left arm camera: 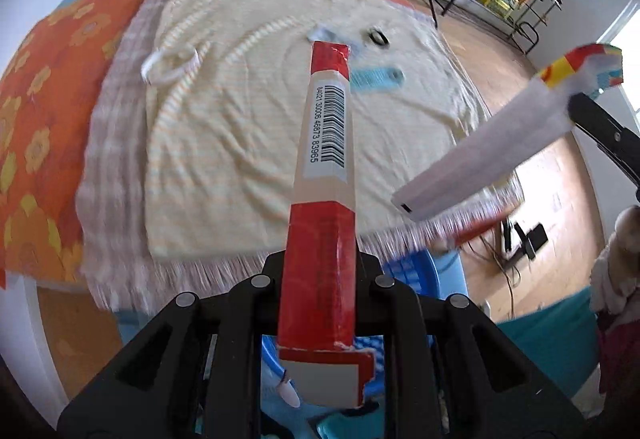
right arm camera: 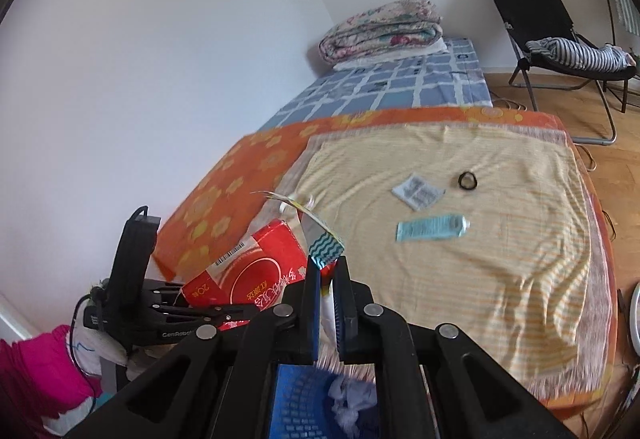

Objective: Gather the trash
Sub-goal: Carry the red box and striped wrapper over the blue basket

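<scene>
My left gripper [left arm camera: 320,267] is shut on a flattened red carton [left arm camera: 326,175] with a barcode; the carton also shows in the right wrist view [right arm camera: 248,275]. My right gripper [right arm camera: 327,275] is shut on a flat white wrapper with a teal wave end [right arm camera: 324,243]; the wrapper also shows in the left wrist view [left arm camera: 492,155]. A blue basket [right arm camera: 304,403] with crumpled white paper sits below both grippers. On the yellow striped cloth [right arm camera: 480,271] lie a light blue tube [right arm camera: 432,228], a white leaflet [right arm camera: 418,191], a black ring [right arm camera: 467,181] and a white ring [left arm camera: 170,65].
The bed has an orange flowered sheet [right arm camera: 224,199], a blue checked cover [right arm camera: 400,87] and a folded quilt [right arm camera: 380,29]. A black folding chair [right arm camera: 560,39] stands on the wooden floor to the right. Cables lie on the floor [left arm camera: 516,239].
</scene>
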A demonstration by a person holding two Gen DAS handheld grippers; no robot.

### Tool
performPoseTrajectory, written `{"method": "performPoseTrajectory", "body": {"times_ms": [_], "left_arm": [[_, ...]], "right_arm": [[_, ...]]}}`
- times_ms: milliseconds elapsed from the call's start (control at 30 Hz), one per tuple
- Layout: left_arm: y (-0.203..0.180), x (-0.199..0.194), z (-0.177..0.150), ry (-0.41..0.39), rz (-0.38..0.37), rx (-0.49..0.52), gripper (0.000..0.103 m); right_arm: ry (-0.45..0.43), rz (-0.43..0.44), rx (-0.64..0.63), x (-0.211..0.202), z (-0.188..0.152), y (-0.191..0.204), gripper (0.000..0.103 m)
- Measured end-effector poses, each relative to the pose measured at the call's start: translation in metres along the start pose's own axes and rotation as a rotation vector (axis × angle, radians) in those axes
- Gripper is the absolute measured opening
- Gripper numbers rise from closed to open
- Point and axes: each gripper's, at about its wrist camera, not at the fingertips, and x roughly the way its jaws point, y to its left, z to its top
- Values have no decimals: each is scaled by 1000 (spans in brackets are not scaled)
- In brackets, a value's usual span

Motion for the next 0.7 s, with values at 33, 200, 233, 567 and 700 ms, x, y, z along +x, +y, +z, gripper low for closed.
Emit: {"method": "performPoseTrajectory", "body": {"times_ms": [33, 200, 233, 567, 700], "left_arm": [[-1, 0, -6, 8, -5, 2, 16], [-14, 2, -43, 62, -43, 8, 16], [-16, 3, -50, 73, -43, 11, 16], [-26, 30, -99, 209, -73, 0, 16], [-29, 44, -111, 254, -69, -2, 16]], "right_arm": [[7, -4, -8, -2, -7, 3, 3], [44, -26, -37, -4, -35, 13, 3], [52, -29, -39, -4, -40, 14, 3], [144, -27, -16, 12, -83, 12, 3], [172, -40, -35, 19, -96, 15, 3]]}}
